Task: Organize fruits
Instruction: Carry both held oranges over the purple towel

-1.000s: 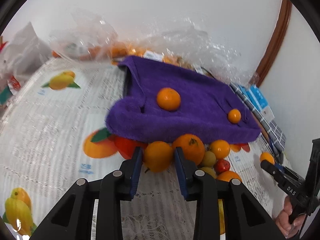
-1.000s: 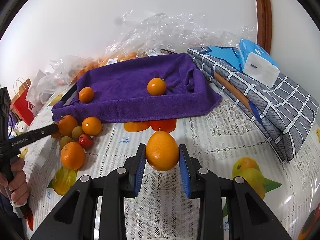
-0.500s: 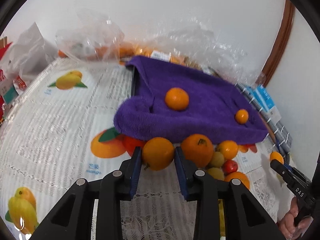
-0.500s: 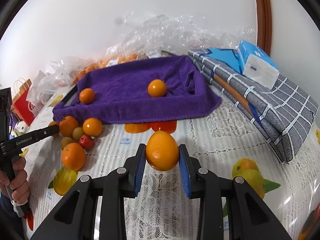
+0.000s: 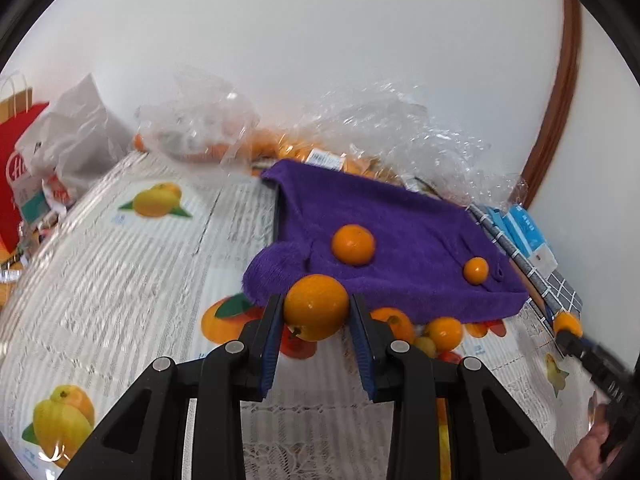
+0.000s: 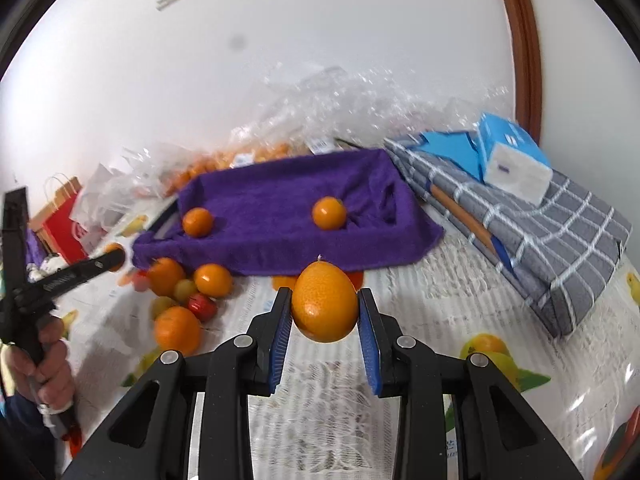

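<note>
Left claw: closed on an orange, blue pads pressing both its sides; the fruit is clear of the worktop, in front of the purple towel's near edge.
Right claw: clamped on a second orange, egg-shaped, likewise held above the cloth-covered worktop.
Towel: purple, draped over a tray whose dark rim shows at its left side; it lies toward the back of the worktop.
On the towel: two small oranges, one near the left end, one toward the right, well apart.
Loose pile: oranges, pale green fruits and a small red one, bunched on the worktop just in front of the towel's left corner.
Behind the towel: crumpled clear bags with more oranges inside.
Right side: folded grey checked cloth with a blue tissue pack on top.
Far left: red paper bag and a white plastic bag.
</note>
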